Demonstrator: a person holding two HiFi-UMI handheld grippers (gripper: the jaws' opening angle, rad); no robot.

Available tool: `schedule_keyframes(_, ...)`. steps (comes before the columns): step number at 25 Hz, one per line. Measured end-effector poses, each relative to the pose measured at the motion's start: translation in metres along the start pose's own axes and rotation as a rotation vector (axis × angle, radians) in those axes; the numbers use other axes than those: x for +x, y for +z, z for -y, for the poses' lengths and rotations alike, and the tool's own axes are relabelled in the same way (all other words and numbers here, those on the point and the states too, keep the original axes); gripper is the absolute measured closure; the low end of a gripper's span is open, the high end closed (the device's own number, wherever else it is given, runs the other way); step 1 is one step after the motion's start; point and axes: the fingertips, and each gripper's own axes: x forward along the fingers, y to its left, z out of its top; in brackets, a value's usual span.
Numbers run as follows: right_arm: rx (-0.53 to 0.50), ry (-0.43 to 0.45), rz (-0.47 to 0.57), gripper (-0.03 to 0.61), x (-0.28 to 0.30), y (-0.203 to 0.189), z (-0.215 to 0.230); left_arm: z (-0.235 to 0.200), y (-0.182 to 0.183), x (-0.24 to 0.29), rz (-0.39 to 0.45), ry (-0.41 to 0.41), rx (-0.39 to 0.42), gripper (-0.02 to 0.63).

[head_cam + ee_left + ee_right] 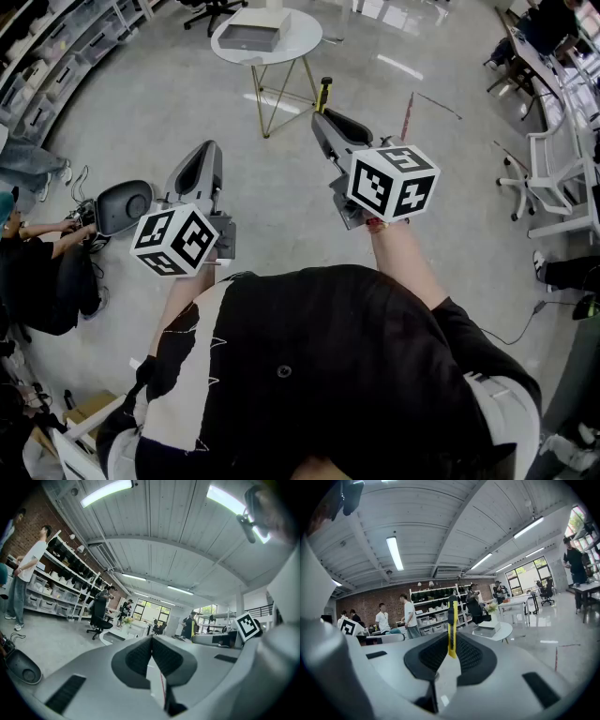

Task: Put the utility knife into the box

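My right gripper is shut on a yellow and black utility knife, which stands upright out of the jaw tips. In the right gripper view the knife is pinched between the black pads, with my right gripper raised toward the room. A grey open box sits on a round white table ahead, well beyond the knife. The same box shows to the right of the knife. My left gripper is held at the left, shut with nothing in it.
The table stands on thin gold legs on a grey floor. Storage shelves line the far left, and a seated person is beside a grey shell on the floor. White chairs stand at the right.
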Motion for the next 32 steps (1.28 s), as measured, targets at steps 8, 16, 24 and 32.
schedule_keyframes(8,0.013,-0.007,-0.009,0.522,0.008,-0.011,0.009,-0.005,-0.01,0.003,-0.019,0.012,-0.02,0.604)
schedule_keyframes(16,0.018,-0.023,-0.082,0.522,0.037,-0.039,0.019,-0.033,-0.03,0.013,-0.053,0.032,-0.057,0.603)
schedule_keyframes(24,0.021,-0.065,-0.106,0.522,0.092,-0.032,0.043,-0.073,-0.02,0.065,-0.063,0.005,-0.079,0.603)
schedule_keyframes(32,0.051,-0.098,-0.08,0.522,0.161,0.0,0.06,-0.115,0.021,0.13,-0.077,-0.053,-0.066,0.603)
